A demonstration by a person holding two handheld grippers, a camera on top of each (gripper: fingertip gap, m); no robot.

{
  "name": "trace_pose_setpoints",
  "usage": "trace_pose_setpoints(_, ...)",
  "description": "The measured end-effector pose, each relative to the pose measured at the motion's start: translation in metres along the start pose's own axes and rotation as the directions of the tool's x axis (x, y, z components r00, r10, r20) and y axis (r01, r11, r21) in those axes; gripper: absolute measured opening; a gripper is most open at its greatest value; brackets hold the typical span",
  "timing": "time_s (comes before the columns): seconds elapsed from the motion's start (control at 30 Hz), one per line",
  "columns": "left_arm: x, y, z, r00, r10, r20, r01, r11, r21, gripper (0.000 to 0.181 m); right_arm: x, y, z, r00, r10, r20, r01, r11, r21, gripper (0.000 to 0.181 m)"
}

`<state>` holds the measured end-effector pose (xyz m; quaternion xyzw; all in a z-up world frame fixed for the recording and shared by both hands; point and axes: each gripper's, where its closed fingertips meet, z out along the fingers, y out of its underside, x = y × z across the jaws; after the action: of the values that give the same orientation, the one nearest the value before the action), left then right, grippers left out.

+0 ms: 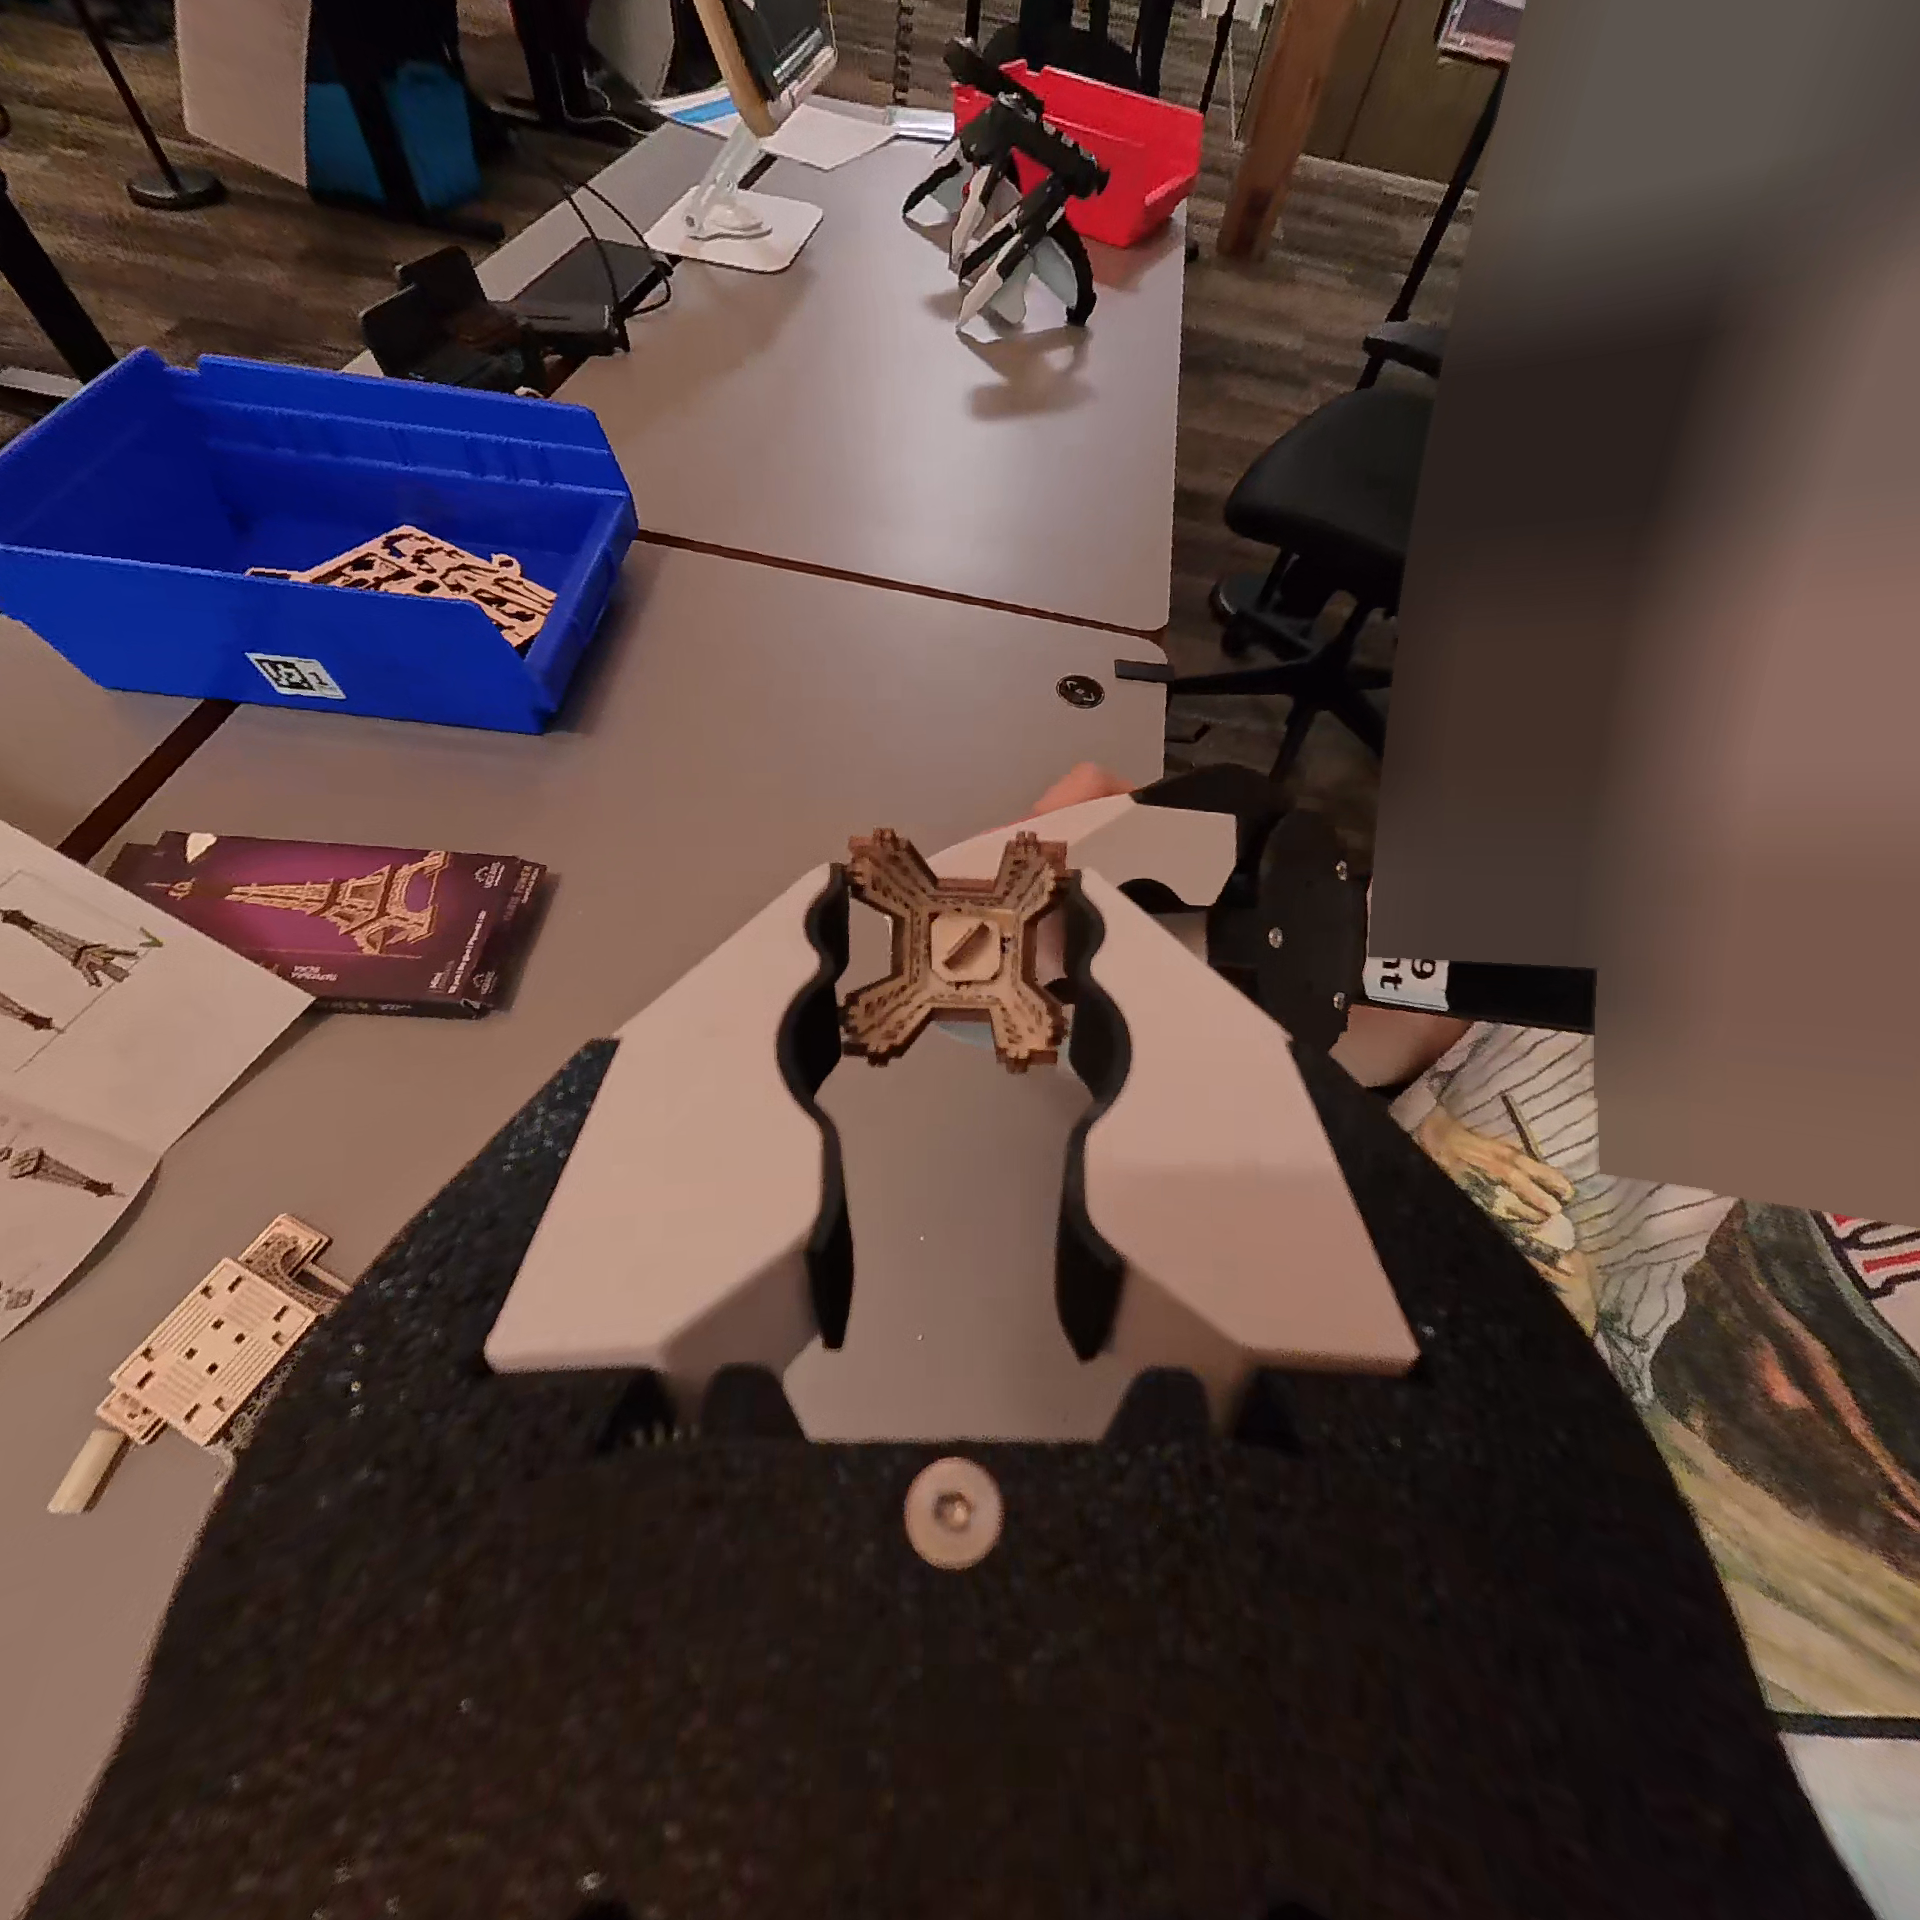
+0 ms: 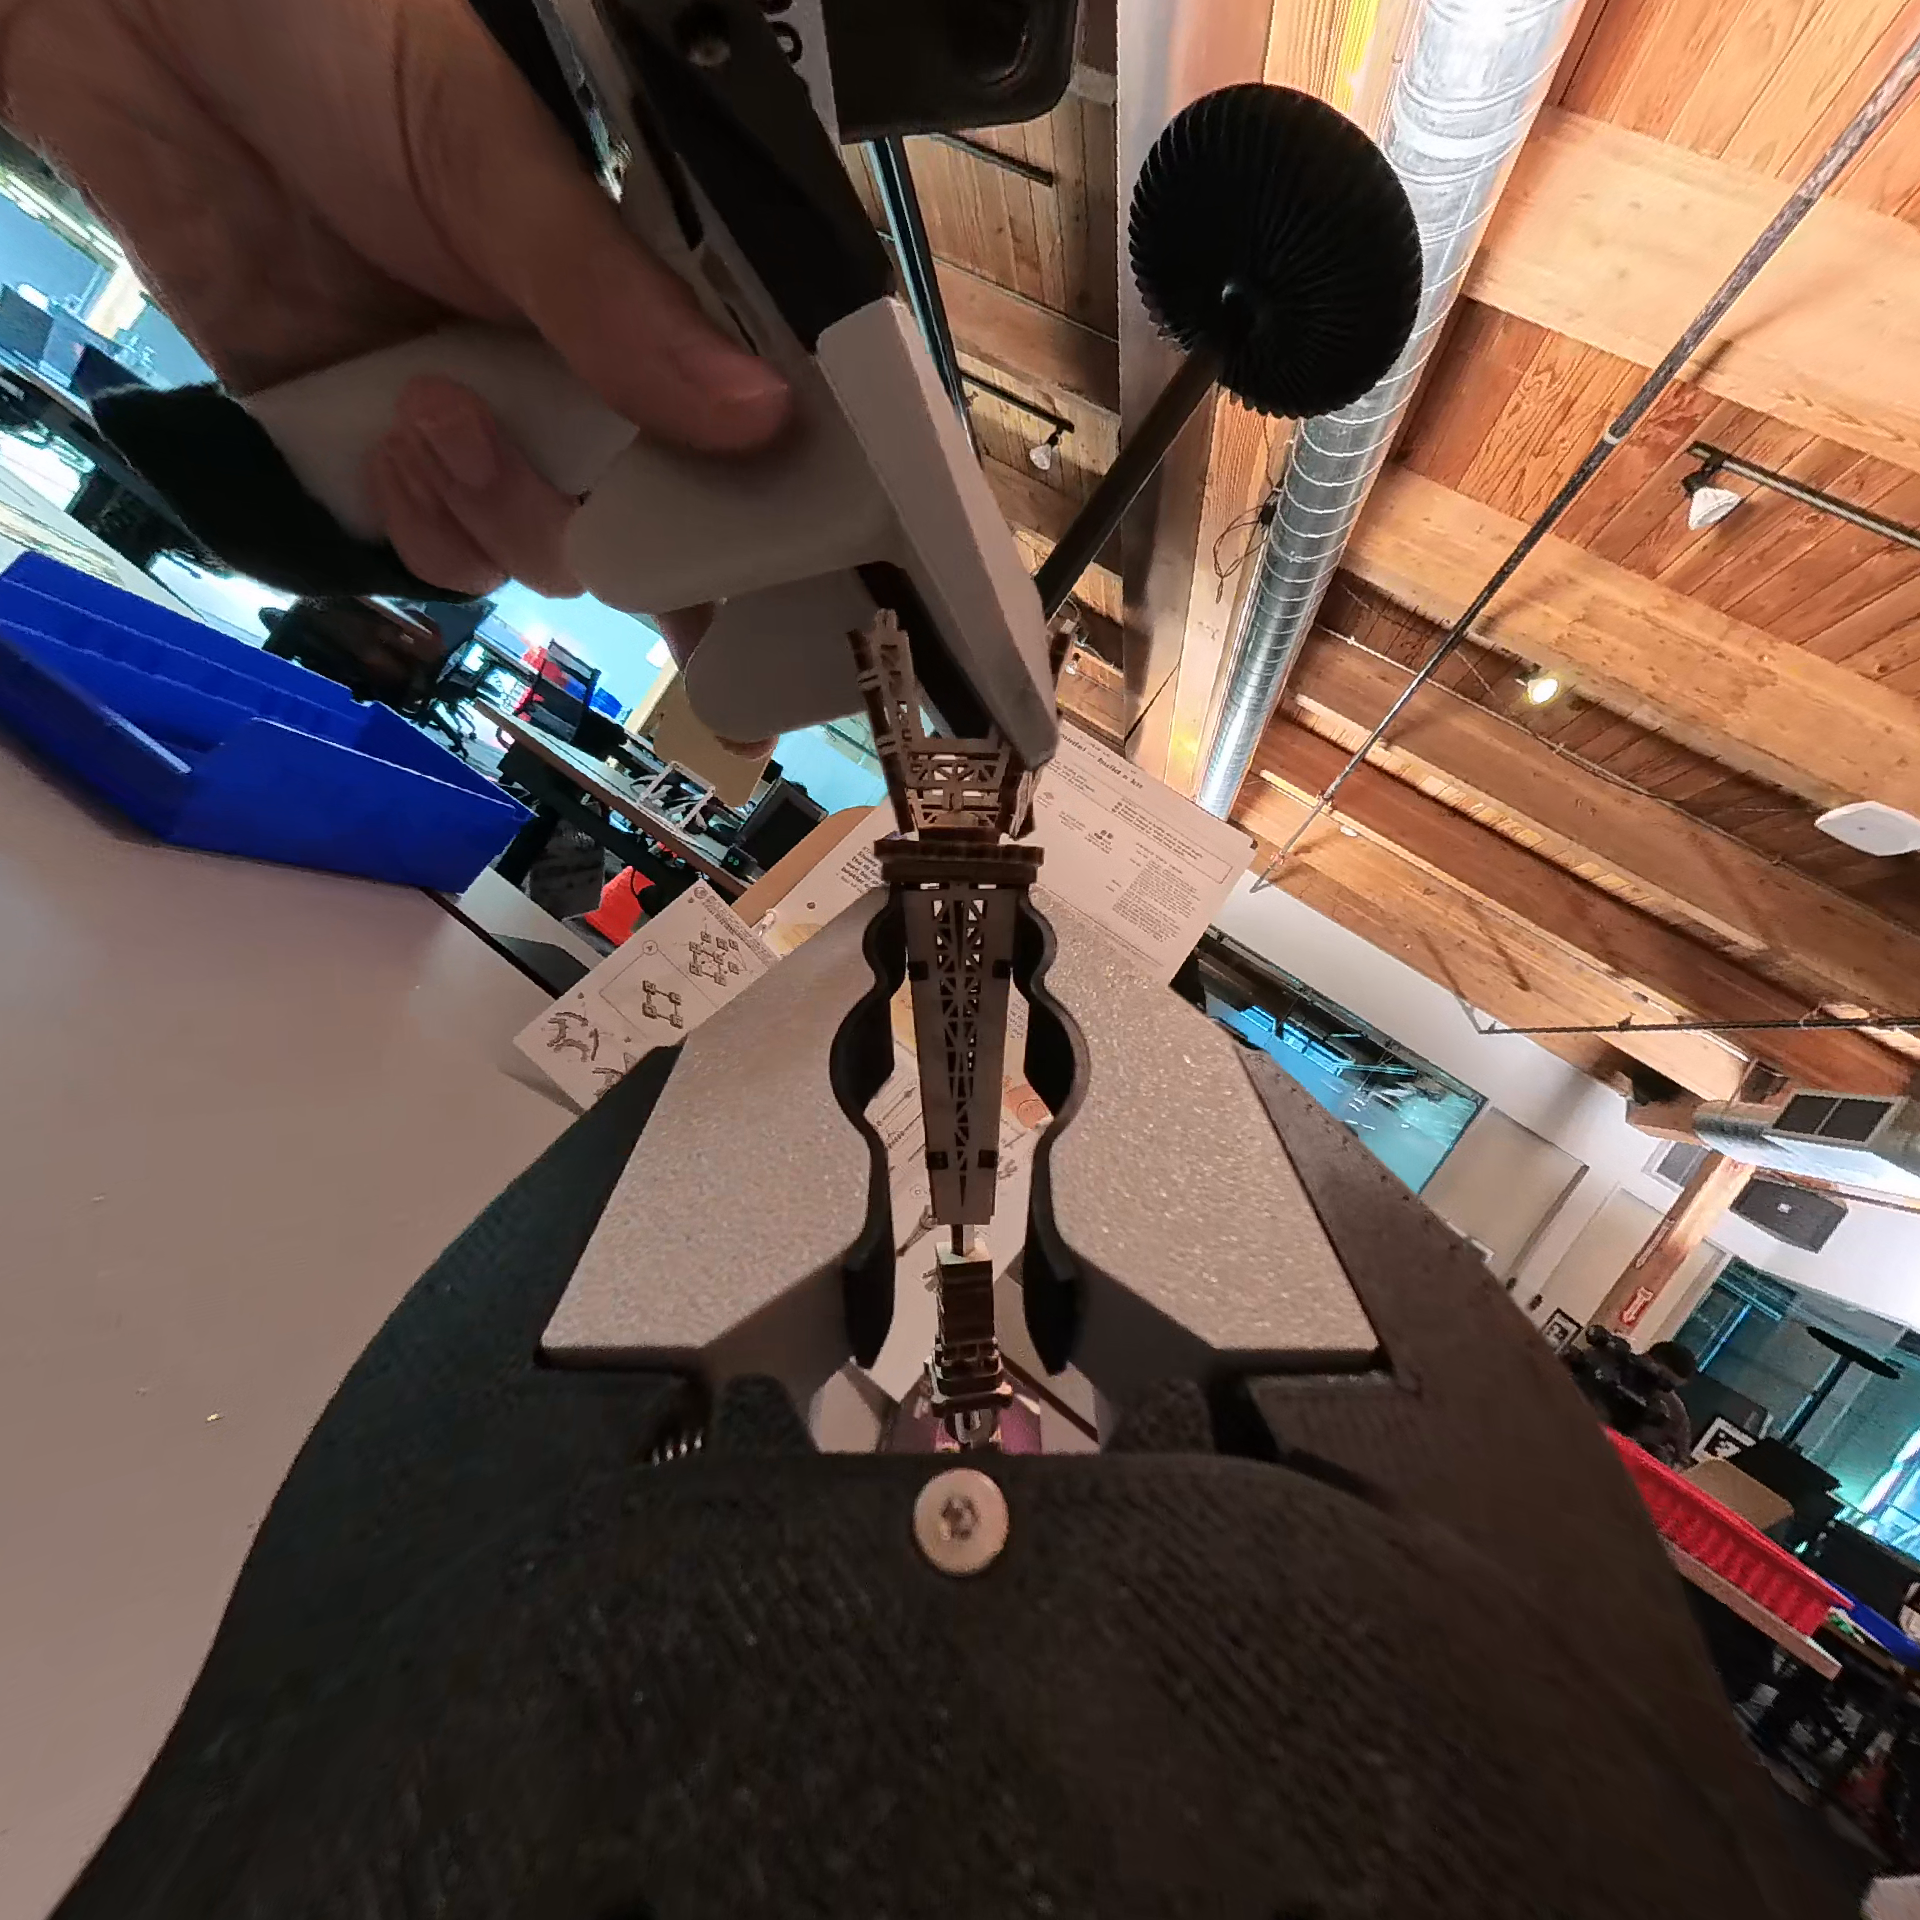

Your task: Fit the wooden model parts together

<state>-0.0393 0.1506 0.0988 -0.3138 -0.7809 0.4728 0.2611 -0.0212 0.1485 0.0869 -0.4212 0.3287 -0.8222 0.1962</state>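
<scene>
Between the left gripper's (image 1: 951,966) grey fingers sits the tower base (image 1: 953,951), a four-legged wooden cross seen end-on, pinched at the finger tips so the tongs stand narrow around it. At about eight o'clock from it on the table (image 1: 831,727), a flat wooden panel (image 1: 213,1351) lies beside the gripper's black body. At nine o'clock are a purple box (image 1: 332,920) and, just beyond it to the left, an instruction sheet (image 1: 94,1039). Farther out at ten o'clock a blue bin (image 1: 312,540) holds a cut-out wooden sheet (image 1: 416,582). At twelve o'clock, well apart, a spare gripper (image 1: 1008,229) stands on the far table before a red bin (image 1: 1101,145), with a white stand (image 1: 738,208) at eleven.

Seen from the other side, the right gripper (image 2: 956,997) grips the spire (image 2: 958,1039), a slim lattice section lying along its fingers, tongs narrow on it. At twelve o'clock the spire's wide platform end meets the base, which the left gripper holds from above, a hand (image 2: 364,229) wrapped round its handle. I cannot tell whether the two parts are fully seated. Beyond, at nine o'clock, the blue bin shows again, and paper sheets (image 2: 1122,862) stand behind the joint.
</scene>
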Motion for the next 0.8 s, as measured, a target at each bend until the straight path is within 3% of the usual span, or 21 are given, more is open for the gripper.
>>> trace_pose_setpoints(0.13, -0.007, 0.003, 0.002, 0.999, 0.009, 0.049, -0.008, 0.999, -0.037, 0.038, -0.003, 0.003, 0.001, 1.0, 0.004, 0.009, -0.004, 1.0, -0.012, 0.018)
trace_pose_setpoints(0.27, -0.018, 0.009, 0.005, 0.987, 0.035, 0.156, -0.012, 0.989, -0.148, 0.039, -0.007, 0.009, 0.003, 0.998, 0.057, 0.036, -0.055, 0.998, -0.039, 0.018)
trace_pose_setpoints(0.43, -0.027, 0.042, 0.011, 0.972, -0.001, 0.235, 0.093, 0.921, -0.378, 0.061, -0.009, 0.018, 0.006, 0.974, 0.215, 0.075, -0.21, 0.975, -0.067, 0.018)
trace_pose_setpoints(0.63, -0.042, 0.039, 0.013, 0.964, 0.004, 0.267, 0.095, 0.929, -0.357, 0.06, -0.017, 0.034, 0.009, 0.899, 0.411, 0.15, -0.4, 0.911, -0.102, 0.018)
trace_pose_setpoints(0.8, -0.042, 0.031, 0.007, 0.958, -0.064, 0.279, 0.16, 0.927, -0.339, 0.057, -0.011, 0.038, 0.009, 0.883, 0.438, 0.168, -0.43, 0.899, -0.084, 0.018)
